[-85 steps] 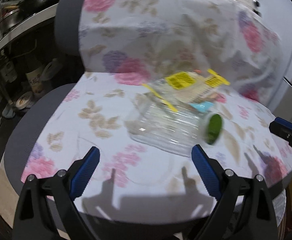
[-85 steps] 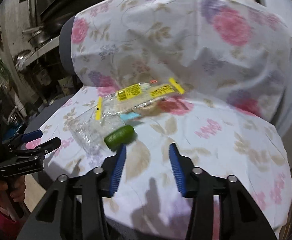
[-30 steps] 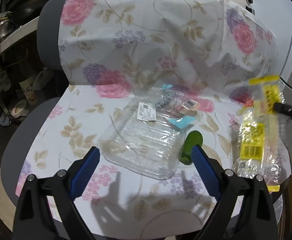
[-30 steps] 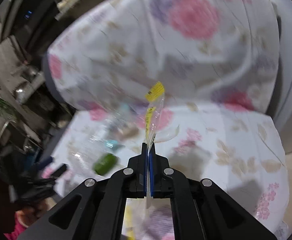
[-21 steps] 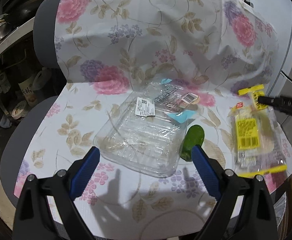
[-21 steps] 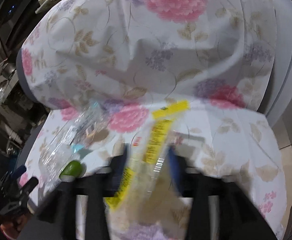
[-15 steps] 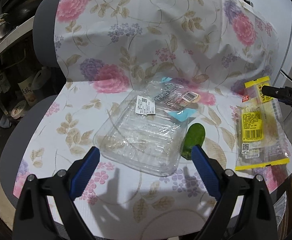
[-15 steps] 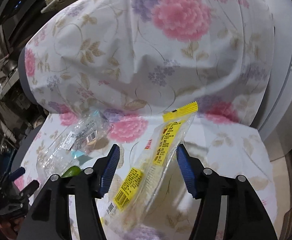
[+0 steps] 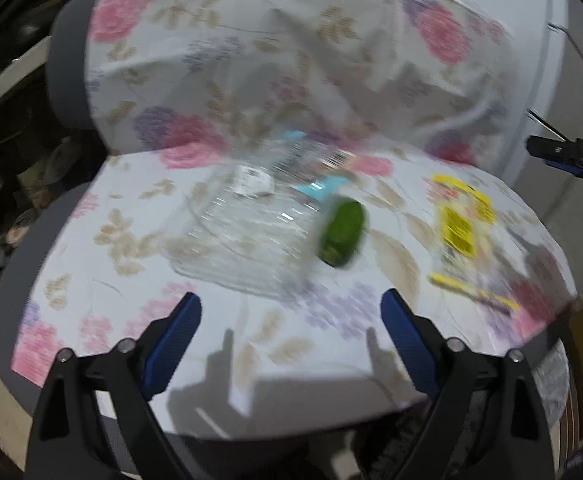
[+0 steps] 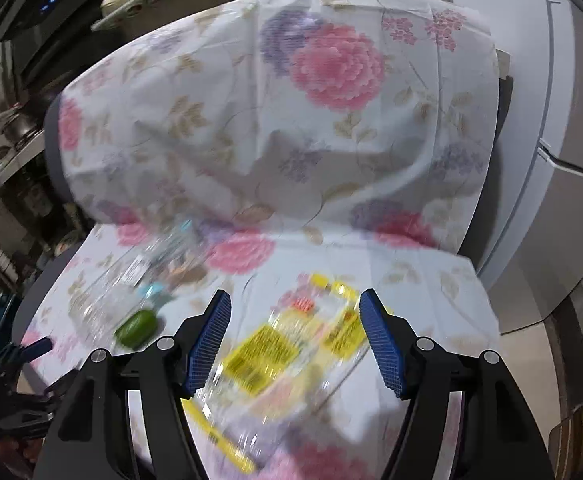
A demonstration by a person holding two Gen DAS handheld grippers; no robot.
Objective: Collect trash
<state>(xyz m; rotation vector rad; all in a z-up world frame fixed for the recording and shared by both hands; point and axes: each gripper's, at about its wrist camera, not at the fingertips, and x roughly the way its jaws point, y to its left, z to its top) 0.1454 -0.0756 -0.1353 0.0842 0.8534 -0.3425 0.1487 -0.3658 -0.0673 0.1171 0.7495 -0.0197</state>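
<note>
A clear plastic tray (image 9: pixel 243 232) with white and blue labels lies on the flowered seat cover of a chair, and a green cap-like piece (image 9: pixel 341 234) rests against its right side. A clear wrapper with yellow labels (image 9: pixel 461 226) lies flat at the seat's right front. My left gripper (image 9: pixel 289 332) hovers in front of the tray, its jaws wide and closing, nothing between them. My right gripper (image 10: pixel 293 334) hangs over the yellow-labelled wrapper (image 10: pixel 275 354), jaws opening, pads clear of it. The tray (image 10: pixel 103 296) and green piece (image 10: pixel 135 328) show at its left.
The chair's back, draped in the flowered cloth (image 10: pixel 283 112), rises behind the seat. Shelves with pots and jars (image 10: pixel 15 128) stand to the left. A white appliance (image 10: pixel 571 160) is close on the right. The seat's front edge (image 9: pixel 291 412) is near the left gripper.
The right gripper was shut on the yellow-labelled wrapper and holding it up; it has opened and the wrapper now lies flat on the seat's right side. The left gripper has dipped toward the tray.
</note>
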